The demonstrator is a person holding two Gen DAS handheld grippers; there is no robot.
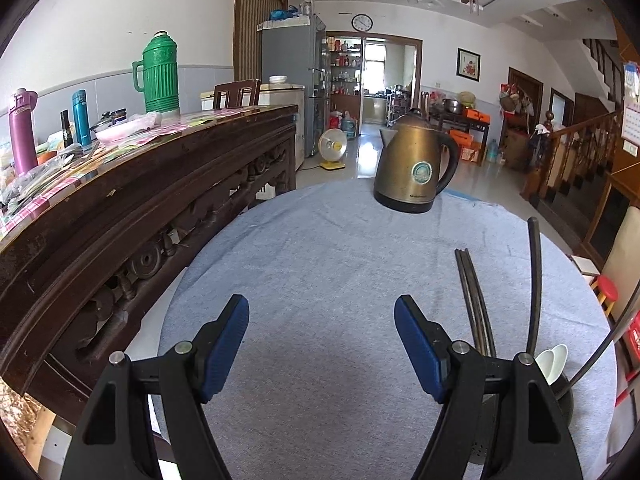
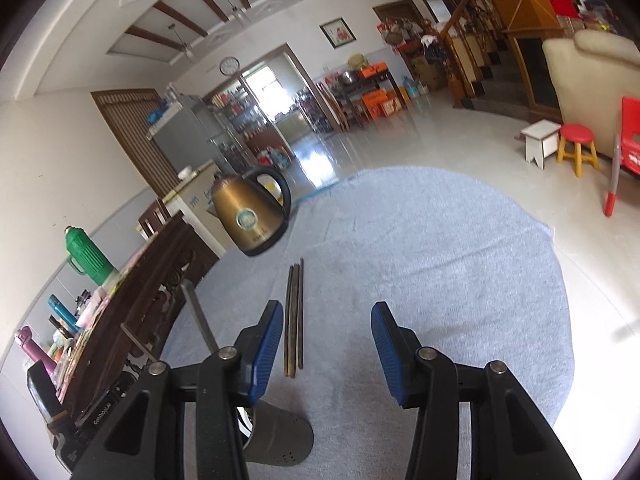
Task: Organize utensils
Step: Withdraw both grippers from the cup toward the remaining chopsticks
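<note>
The dark brown wooden chopsticks [image 2: 294,316] lie side by side on the round table's blue-grey cloth [image 2: 440,280], three sticks countable in the right wrist view, near its middle. Just behind them lies a dark perforated metal utensil holder [image 2: 280,436] on its side, with white ceramic spoons [image 1: 552,360] at its mouth. The right gripper [image 2: 326,340] tilts downward, jaws spread and empty, chopsticks beside its left finger. The left gripper [image 1: 320,344] hangs wide apart over bare cloth. One brass-coloured electric kettle [image 1: 414,168] stands at the far edge.
</note>
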